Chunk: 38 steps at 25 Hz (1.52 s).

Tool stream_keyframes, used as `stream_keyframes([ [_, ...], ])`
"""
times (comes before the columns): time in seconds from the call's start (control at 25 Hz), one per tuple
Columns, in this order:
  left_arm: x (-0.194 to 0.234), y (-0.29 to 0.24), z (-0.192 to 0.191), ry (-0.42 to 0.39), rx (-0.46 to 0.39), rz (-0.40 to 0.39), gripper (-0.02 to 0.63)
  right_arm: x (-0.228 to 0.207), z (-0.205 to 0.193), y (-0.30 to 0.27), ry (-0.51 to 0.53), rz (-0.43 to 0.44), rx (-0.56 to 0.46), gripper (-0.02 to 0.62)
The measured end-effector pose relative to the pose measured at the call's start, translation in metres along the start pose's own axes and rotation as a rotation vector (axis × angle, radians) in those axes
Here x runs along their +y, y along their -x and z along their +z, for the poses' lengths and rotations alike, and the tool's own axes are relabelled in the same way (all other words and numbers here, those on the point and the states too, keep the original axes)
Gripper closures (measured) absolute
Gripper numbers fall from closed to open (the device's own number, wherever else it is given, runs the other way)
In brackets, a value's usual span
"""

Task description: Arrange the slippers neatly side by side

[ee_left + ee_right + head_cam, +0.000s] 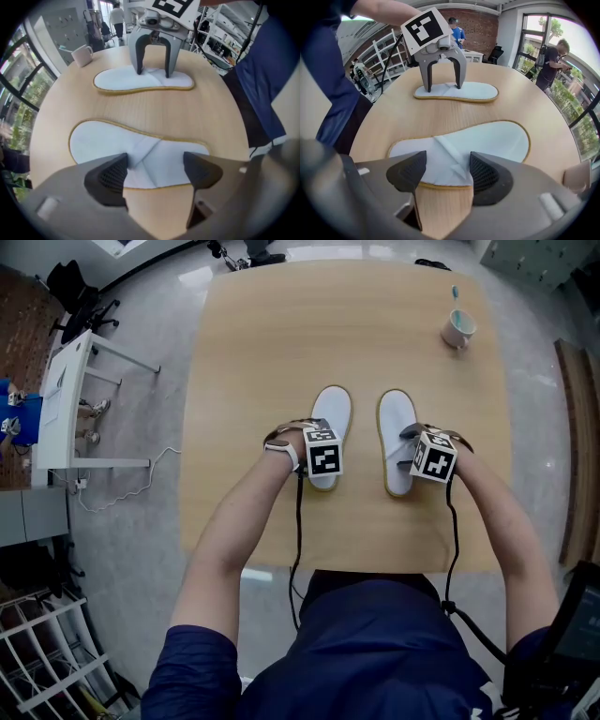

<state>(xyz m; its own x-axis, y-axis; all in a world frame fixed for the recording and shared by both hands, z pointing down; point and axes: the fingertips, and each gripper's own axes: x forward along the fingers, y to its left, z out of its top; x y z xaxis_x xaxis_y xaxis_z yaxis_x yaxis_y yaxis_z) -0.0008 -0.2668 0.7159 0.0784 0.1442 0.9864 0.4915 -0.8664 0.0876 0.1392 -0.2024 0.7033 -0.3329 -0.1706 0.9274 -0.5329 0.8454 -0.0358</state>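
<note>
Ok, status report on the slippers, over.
Left tool open over left slipper. Right tool open over right slipper. Pair parallel, side by side. Mug well away.

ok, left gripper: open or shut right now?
Open. In its own view, the left gripper has its jaws wide apart over the near edge of the left slipper, with slipper and bare wood showing between them.

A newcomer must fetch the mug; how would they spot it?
Find the wooden table. Near its far right corner, well beyond the two white slippers, stands the mug. Unlike the flat slippers, it stands upright, pale, with a thin stick poking out.
</note>
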Motion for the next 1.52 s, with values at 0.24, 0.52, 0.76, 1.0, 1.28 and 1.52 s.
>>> stream_keyframes([
  [0.24,-0.017,-0.005,0.025,0.129,-0.082,0.027,0.222,0.01,0.009,-0.004,-0.025,-0.01,-0.019,0.293],
  [0.52,-0.039,-0.012,0.051,0.237,-0.17,0.058,0.222,0.025,0.016,-0.01,-0.048,-0.022,-0.046,0.295],
  [0.76,-0.054,-0.016,0.059,0.239,-0.177,0.063,0.222,0.04,0.024,-0.015,-0.053,-0.024,-0.05,0.295],
  [1.0,-0.057,-0.016,0.059,0.236,-0.173,0.061,0.222,0.047,0.029,-0.016,-0.077,-0.037,-0.058,0.295],
  [1.28,-0.061,-0.015,0.056,0.206,-0.171,0.054,0.222,0.053,0.031,-0.016,-0.115,-0.057,-0.064,0.296],
  [1.52,-0.061,-0.015,0.054,0.178,-0.161,0.047,0.222,0.056,0.031,-0.016,-0.144,-0.069,-0.085,0.298],
])
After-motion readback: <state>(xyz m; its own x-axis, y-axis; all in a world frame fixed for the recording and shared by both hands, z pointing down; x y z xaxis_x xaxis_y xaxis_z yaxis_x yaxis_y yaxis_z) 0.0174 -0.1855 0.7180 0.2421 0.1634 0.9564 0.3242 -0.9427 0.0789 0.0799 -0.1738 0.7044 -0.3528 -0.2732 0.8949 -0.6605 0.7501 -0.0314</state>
